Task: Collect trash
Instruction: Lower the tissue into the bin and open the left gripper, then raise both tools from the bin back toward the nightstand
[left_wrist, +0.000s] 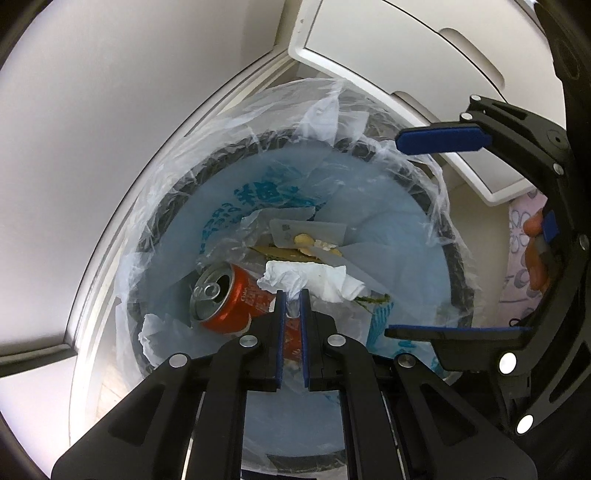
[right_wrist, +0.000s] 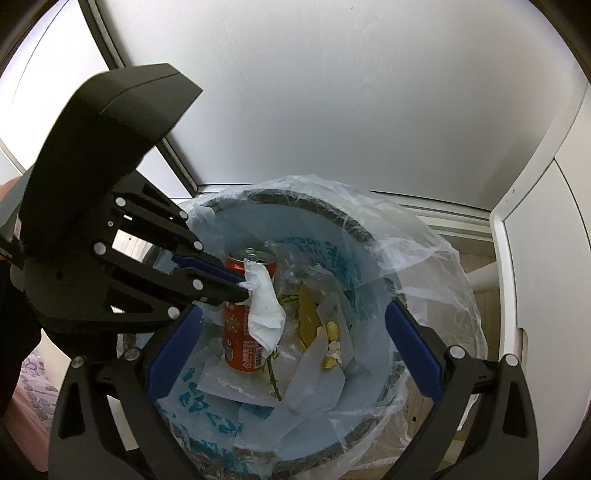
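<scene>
- The bin (right_wrist: 369, 236), lined with a clear plastic liner (right_wrist: 436, 258) over a pale blue printed bag (left_wrist: 388, 206), stands on the floor against a white wall, and both grippers hang over its mouth.
- Most of the collecting looks done: the bin already holds a red drink can (right_wrist: 240, 339) lying on its side, sheets of paper (right_wrist: 314, 384), a green stem (right_wrist: 273, 376), a brown leaf and some yellow food scraps (right_wrist: 332, 332).
- The left gripper (left_wrist: 293, 295) points steeply down into the bin, its jaws nearly pressed together and pinching the top corner of a crumpled white tissue (right_wrist: 264, 310); the tissue dangles above the can and is not yet dropped.
- The right gripper (right_wrist: 295, 332) hovers over the near rim with its jaws spread wide and nothing between them.
- What is left, as I judge it: part the left jaws so the tissue falls in; whether more trash waits outside the bin, these views do not show.
</scene>
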